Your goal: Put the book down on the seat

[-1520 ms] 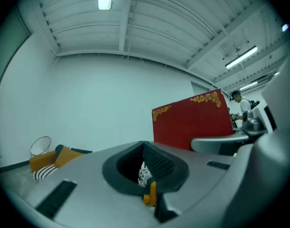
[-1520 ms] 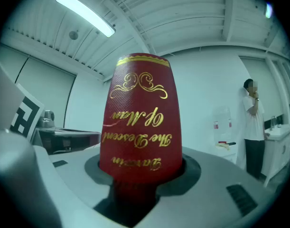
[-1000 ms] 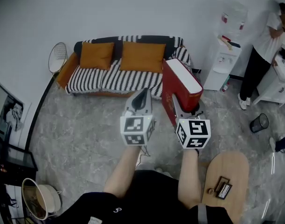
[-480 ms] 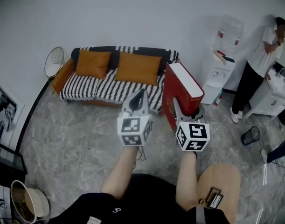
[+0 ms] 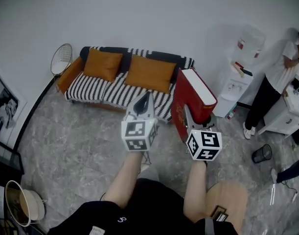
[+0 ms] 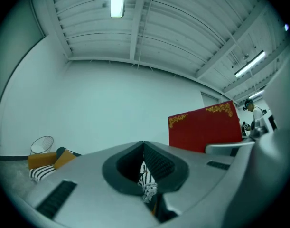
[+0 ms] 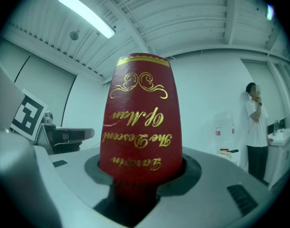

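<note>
One thick red hardback book with gold lettering point(image 5: 194, 94): upright in the air, clamped between the fingers of the right gripper point(image 5: 187, 117), at three o'clock of the black-and-white striped sofa point(image 5: 98, 88), not on its seat. Left gripper point(image 5: 145, 99): fingers together, empty, at nine o'clock of the book.

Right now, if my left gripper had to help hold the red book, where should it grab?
Pinch the book on its upper spine, above the right gripper, coming from your own side as that one does. The book stands upright, clamped low across its thickness. Its broad cover faces the left gripper and is probably too wide to pinch.
</note>
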Available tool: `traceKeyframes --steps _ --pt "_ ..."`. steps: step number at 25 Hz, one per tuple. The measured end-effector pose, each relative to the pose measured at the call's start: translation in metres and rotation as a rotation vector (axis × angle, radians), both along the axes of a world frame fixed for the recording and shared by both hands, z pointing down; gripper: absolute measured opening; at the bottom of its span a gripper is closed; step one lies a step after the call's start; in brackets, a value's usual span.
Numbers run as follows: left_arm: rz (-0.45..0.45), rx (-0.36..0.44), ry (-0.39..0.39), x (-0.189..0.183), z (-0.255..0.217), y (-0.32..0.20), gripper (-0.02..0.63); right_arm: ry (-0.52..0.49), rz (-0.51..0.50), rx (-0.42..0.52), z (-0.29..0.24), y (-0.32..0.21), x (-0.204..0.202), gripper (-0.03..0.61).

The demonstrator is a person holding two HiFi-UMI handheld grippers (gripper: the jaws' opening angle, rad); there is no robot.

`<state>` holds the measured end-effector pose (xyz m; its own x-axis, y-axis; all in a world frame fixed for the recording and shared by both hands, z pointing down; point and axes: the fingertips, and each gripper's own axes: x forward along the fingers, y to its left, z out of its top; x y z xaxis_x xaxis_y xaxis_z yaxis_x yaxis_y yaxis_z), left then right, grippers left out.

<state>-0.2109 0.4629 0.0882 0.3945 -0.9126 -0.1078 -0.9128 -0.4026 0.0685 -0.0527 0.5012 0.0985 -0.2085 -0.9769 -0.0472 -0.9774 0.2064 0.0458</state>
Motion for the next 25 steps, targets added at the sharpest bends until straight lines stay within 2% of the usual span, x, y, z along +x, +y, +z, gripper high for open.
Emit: traceKeyframes --steps 5,10,18,25 --pt "0.022 -0.032 -0.002 0.009 0.015 -0.038 0.012 0.002 0.017 -0.035 0.014 -0.034 0.008 0.219" --pt "0.039 -0.069 0.011 0.031 0.038 -0.098 0.012 -0.014 0.060 -0.073 0.030 -0.090 0.036 0.219" --pt "0.061 -0.133 -0.044 0.052 0.054 -0.237 0.012 -0.094 0.103 -0.139 0.059 -0.221 0.060 0.219" --pt "0.106 -0.169 -0.071 0.071 0.063 -0.343 0.012 -0.118 0.119 -0.168 0.066 -0.329 0.067 0.219"
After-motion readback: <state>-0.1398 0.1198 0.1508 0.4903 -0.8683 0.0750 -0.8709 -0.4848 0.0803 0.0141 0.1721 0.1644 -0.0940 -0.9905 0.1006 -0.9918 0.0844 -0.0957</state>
